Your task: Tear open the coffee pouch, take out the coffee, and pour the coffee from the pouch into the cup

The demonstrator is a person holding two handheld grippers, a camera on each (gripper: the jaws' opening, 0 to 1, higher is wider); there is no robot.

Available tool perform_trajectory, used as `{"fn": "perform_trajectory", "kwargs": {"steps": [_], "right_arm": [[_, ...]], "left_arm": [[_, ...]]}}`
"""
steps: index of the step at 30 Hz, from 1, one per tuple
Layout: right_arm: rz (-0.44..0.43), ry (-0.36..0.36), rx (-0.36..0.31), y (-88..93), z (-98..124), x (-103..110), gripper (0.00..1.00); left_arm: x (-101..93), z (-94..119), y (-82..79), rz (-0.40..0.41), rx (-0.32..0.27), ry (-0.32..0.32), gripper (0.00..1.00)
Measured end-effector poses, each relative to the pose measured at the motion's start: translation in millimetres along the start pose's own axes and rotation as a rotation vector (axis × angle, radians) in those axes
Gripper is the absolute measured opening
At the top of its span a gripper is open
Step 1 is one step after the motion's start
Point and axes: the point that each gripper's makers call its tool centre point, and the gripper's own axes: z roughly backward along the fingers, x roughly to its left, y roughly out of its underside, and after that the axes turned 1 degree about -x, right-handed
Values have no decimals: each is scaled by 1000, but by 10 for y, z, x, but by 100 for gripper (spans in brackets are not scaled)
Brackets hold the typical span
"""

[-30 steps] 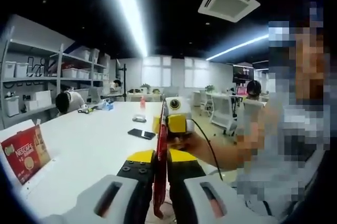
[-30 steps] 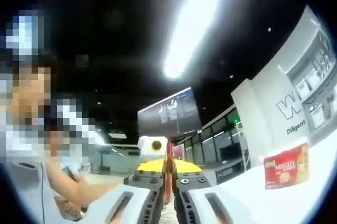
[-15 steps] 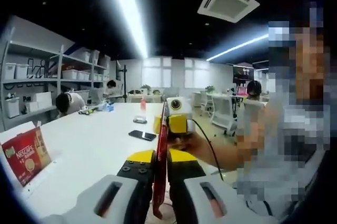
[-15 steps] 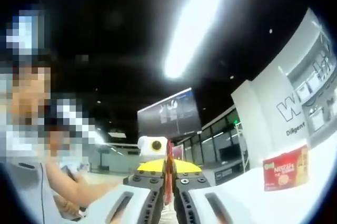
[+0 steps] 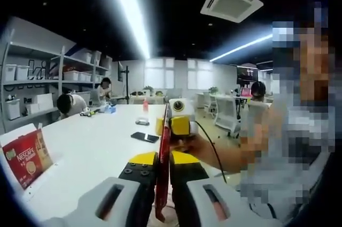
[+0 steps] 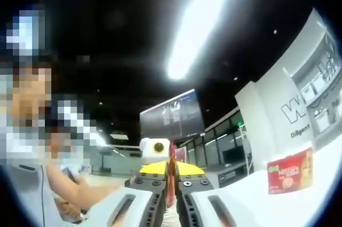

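Above the tabletop point(image 5: 96, 147), both grippers, left point(image 5: 163, 176) and right point(image 6: 171, 187), pinch one red pouch point(image 5: 163, 157) edge-on, fingers closed on it. Tear looks unstarted; pouring remains. Red box point(image 5: 25, 155) far left.

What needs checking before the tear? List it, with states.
1. Left gripper shut on the coffee pouch: ok.
2. Right gripper shut on the same pouch: ok.
3. Pouch held edge-on between both grippers, above the white table: ok.
4. Pouch already torn: cannot tell.
5. Cup position: cannot tell.
6. Red Nescafe box and phone clear of the pouch: ok.
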Motion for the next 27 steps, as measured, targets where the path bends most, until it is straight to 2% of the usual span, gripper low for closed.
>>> {"fn": "perform_trajectory", "kwargs": {"steps": [27], "right_arm": [[4, 0, 4, -7, -12, 0, 5]], "left_arm": [[8, 3, -14, 0, 0, -3, 12]]}}
